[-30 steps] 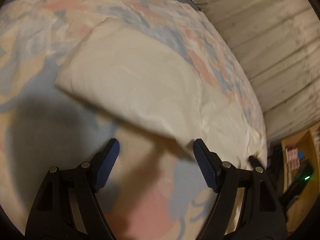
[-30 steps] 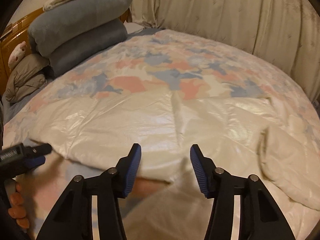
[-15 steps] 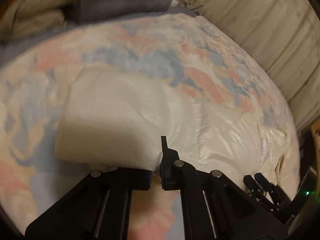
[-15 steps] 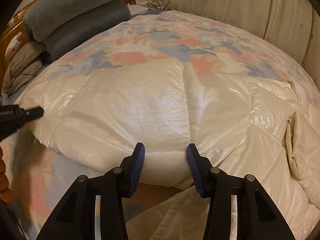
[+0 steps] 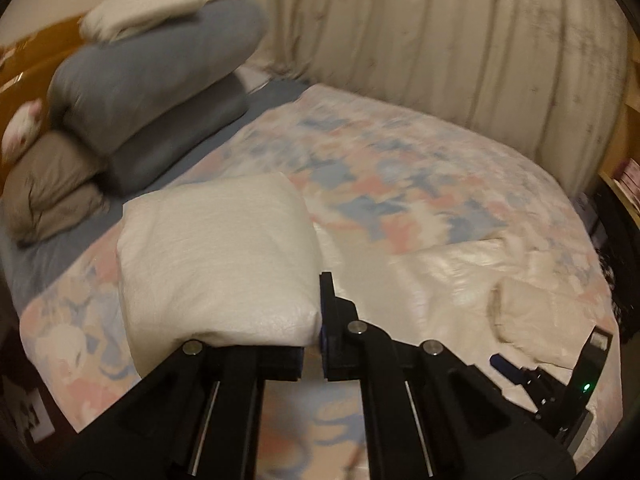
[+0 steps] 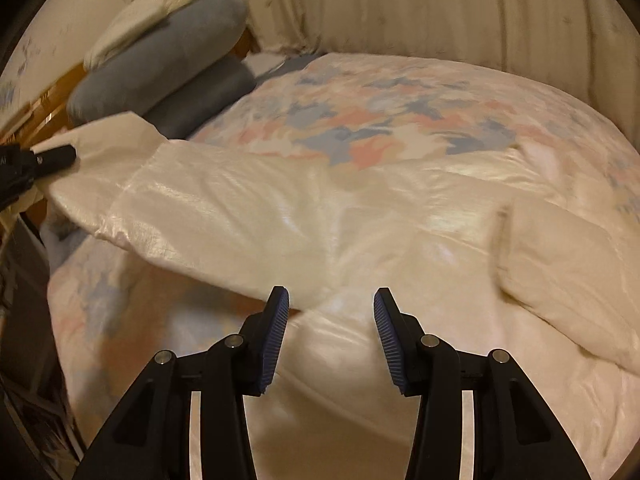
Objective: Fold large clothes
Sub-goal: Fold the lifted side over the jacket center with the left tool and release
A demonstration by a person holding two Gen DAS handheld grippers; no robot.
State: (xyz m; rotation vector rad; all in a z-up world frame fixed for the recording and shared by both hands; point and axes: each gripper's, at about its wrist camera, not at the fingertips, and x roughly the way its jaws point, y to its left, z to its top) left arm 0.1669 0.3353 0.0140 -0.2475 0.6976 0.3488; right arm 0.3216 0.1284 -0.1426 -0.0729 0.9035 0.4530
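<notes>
Early stage, approx. Left gripper [image 5: 314, 344] was clamped on a corner of the cream garment [image 6: 248, 216], lifted off the bed [image 6: 400, 112]. Right gripper [image 6: 330, 336] part-open, empty, over the hem. Rest lay spread, unfolded; folds still to do.

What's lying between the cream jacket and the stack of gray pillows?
In the right wrist view, only the floral bedspread lies between the cream jacket and the gray pillows.

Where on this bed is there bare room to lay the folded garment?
Free: floral bedspread between the cream garment and the curtain. Crowded: grey pillows stacked at the head; the near half is under the garment, one corner pinched in the left tool.
</notes>
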